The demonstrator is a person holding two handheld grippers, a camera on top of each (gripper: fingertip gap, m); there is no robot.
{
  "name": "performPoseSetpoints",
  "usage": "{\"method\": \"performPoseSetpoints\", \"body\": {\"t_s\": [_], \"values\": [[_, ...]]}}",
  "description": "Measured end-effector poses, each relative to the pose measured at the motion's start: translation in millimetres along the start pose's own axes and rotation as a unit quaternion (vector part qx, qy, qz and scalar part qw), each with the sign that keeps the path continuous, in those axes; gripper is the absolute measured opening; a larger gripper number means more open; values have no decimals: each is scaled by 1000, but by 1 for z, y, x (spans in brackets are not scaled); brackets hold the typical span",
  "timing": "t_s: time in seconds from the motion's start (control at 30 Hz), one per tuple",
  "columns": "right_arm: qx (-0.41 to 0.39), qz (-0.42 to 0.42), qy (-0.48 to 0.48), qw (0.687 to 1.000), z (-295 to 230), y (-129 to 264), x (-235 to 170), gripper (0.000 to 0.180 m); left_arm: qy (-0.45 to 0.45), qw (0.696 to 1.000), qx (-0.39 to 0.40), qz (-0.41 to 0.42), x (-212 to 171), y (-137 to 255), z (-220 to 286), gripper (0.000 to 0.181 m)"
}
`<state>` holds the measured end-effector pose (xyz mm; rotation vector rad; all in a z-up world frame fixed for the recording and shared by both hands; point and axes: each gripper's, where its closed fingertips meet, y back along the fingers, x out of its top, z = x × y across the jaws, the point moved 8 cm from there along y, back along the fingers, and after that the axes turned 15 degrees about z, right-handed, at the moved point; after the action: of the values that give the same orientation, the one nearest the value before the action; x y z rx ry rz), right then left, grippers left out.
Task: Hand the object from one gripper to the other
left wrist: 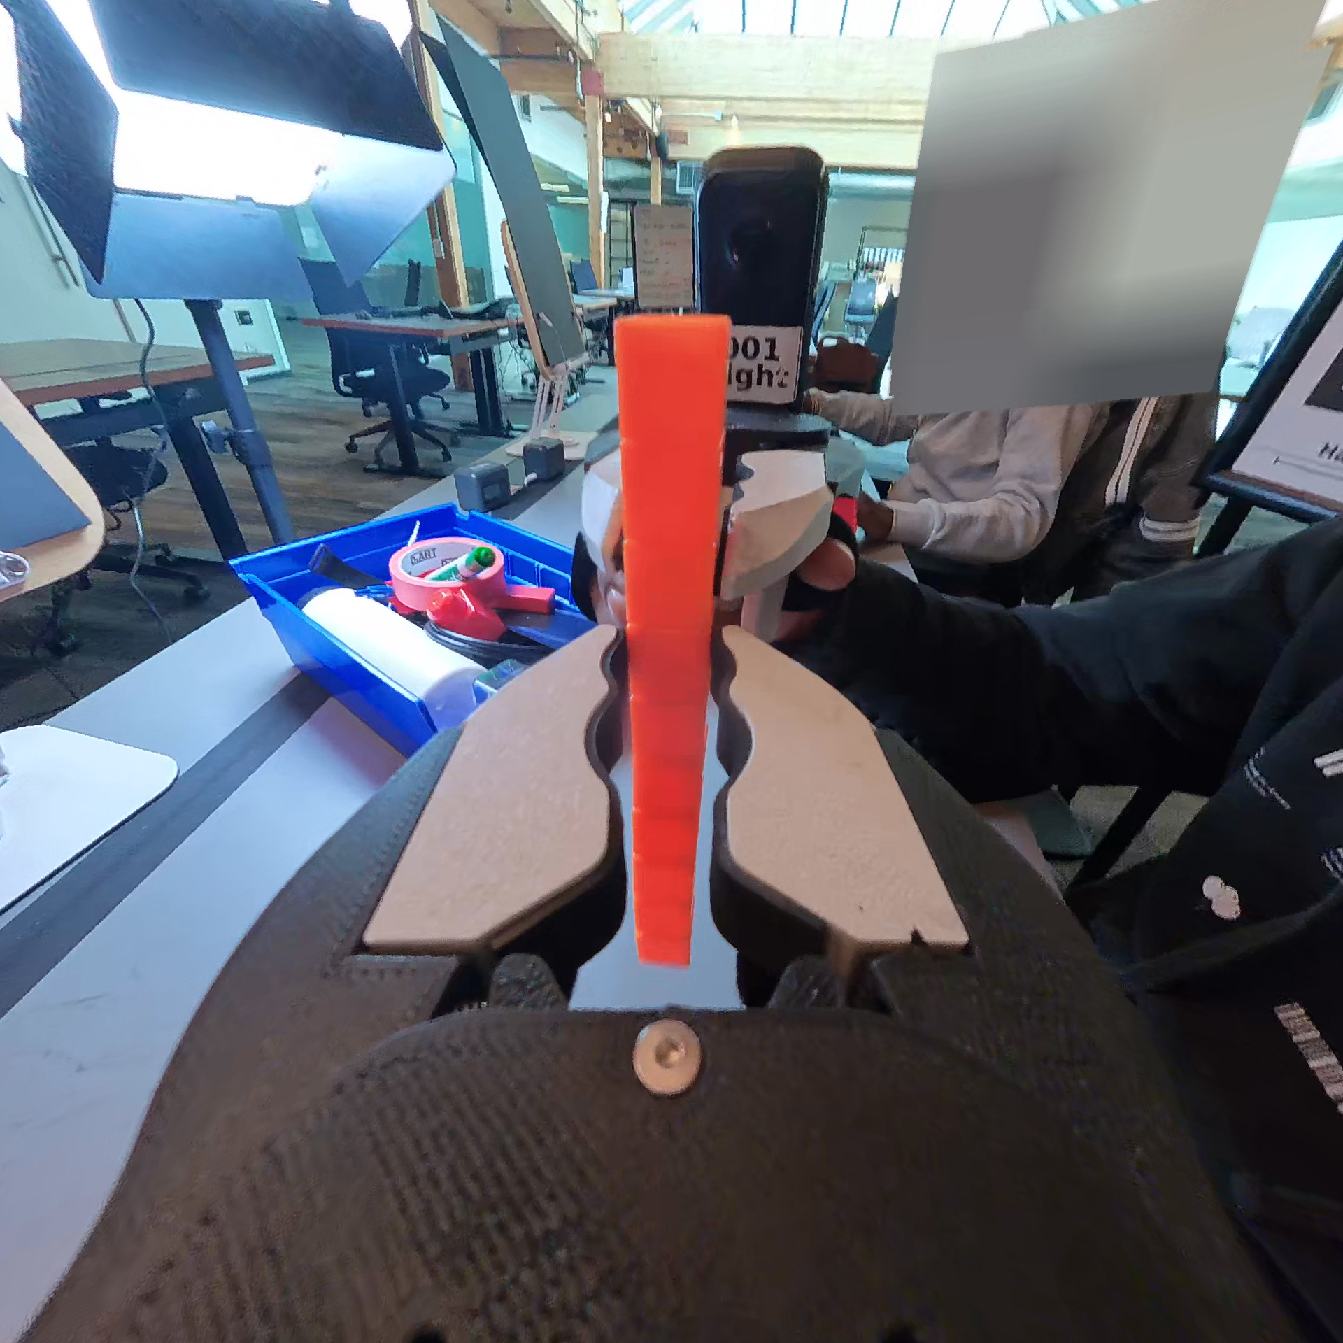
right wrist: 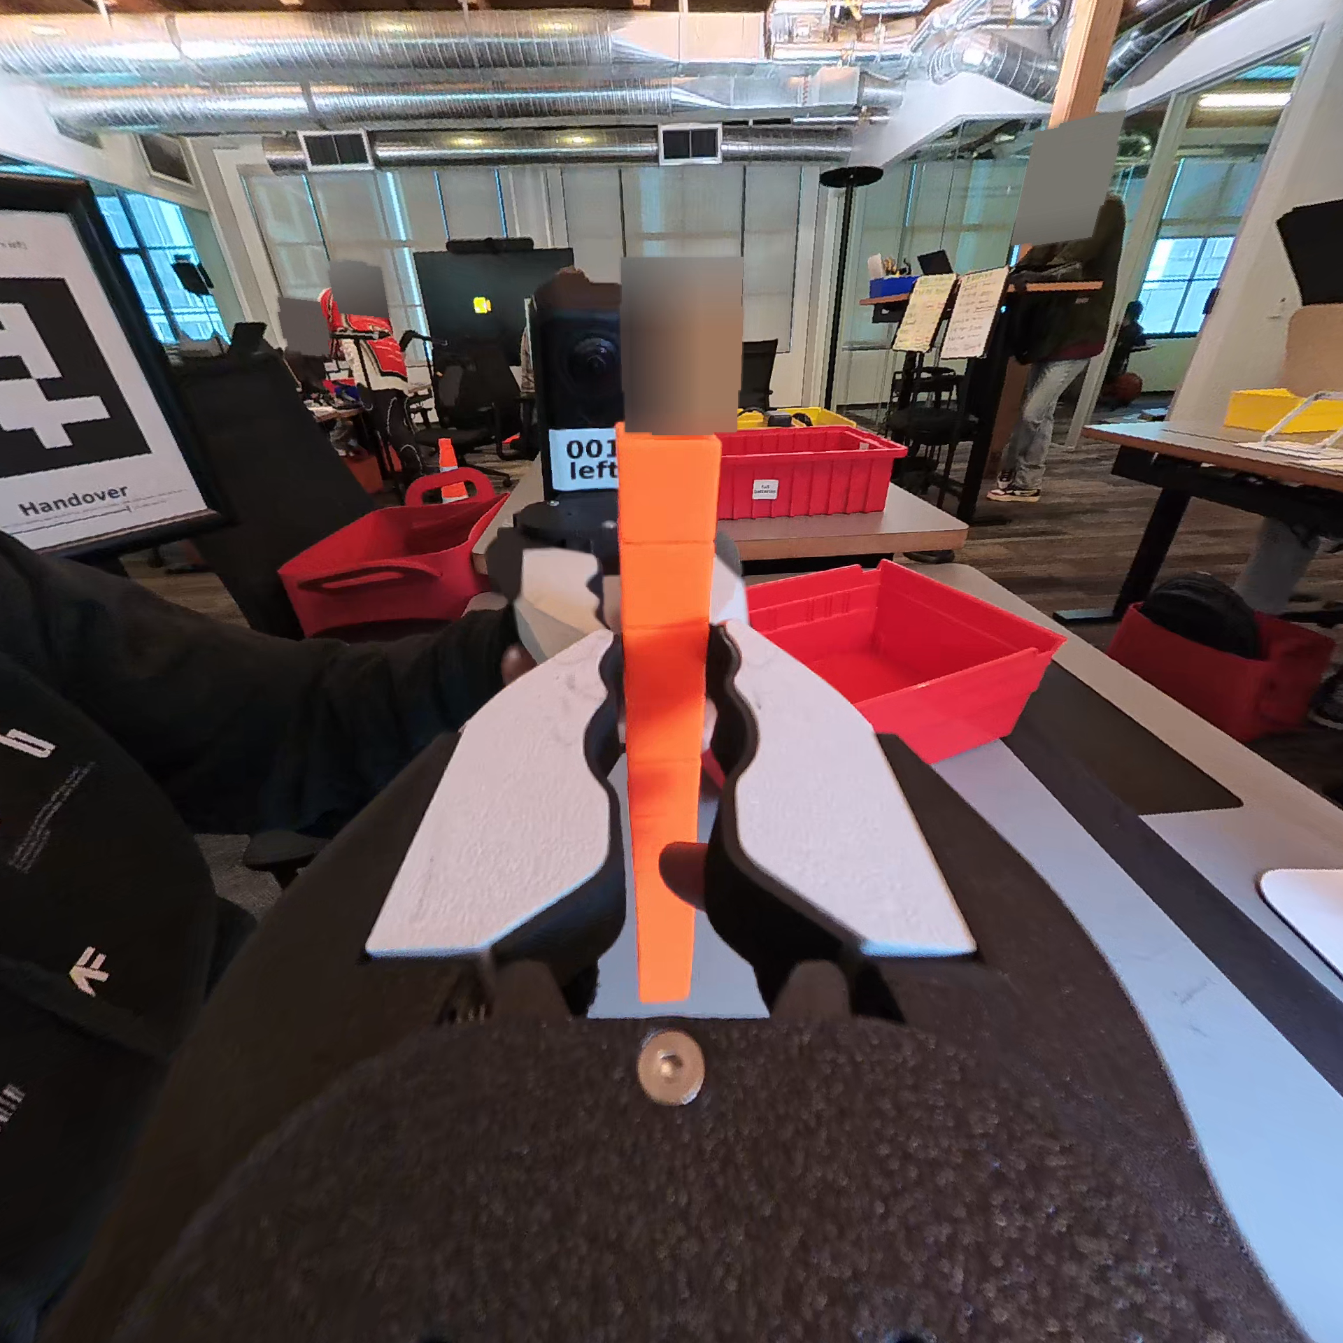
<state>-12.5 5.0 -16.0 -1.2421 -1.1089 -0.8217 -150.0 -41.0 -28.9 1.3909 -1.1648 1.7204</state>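
Orange bar (left wrist: 668, 639) spans between both grippers, mid-handover. Left gripper (left wrist: 665, 647) is closed narrow on it; right gripper (right wrist: 665, 654) also pinches it (both seem to grip at once). Next move, by my judgement: one releases while the other holds firm. Red bin (right wrist: 901, 654) sits empty; blue bin (left wrist: 327, 581) holds a pink tape roll (left wrist: 447, 570), a white roll (left wrist: 392, 639), and a marker (left wrist: 465, 563).

A grey bench (left wrist: 182, 836) with a dark stripe carries a blue bin (left wrist: 341, 654) of clutter, a white pad (left wrist: 65, 792), and an empty red bin (right wrist: 901, 654).
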Motion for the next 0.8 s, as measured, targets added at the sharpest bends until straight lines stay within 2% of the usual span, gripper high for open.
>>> {"method": "performPoseSetpoints", "body": {"t_s": [0.07, 0.1, 0.23, 0.3, 0.47, 0.6, 0.7, 0.8], "values": [[2, -9, -1, 1000, 1, 1, -1, 21, 6, 1000, 2, 22, 8, 3, 0, 45], [6, -15, -2, 1000, 1, 1, -3, 21, 4, 1000, -1, 28, 12, 5, 1, 46], [20, -42, -1, 999, -3, -6, -14, 21, -6, 999, 1, 38, 17, 6, 5, 37], [20, -50, 5, 999, -3, -8, -19, 21, -23, 1000, 4, 19, 14, 5, 4, 22], [10, -32, 24, 999, -3, 1, -2, 33, -56, 998, 14, -6, 15, 7, 4, 22], [0, -22, 44, 999, -8, 2, 8, 33, -70, 997, 4, -32, 7, 2, 7, 22], [1, -53, 56, 997, -11, -2, 1, 23, -81, 996, 1, -49, 0, -2, 9, 22], [4, -40, 56, 998, -12, -2, 5, 22, -76, 997, -5, -28, 2, -2, 9, 22]]}}
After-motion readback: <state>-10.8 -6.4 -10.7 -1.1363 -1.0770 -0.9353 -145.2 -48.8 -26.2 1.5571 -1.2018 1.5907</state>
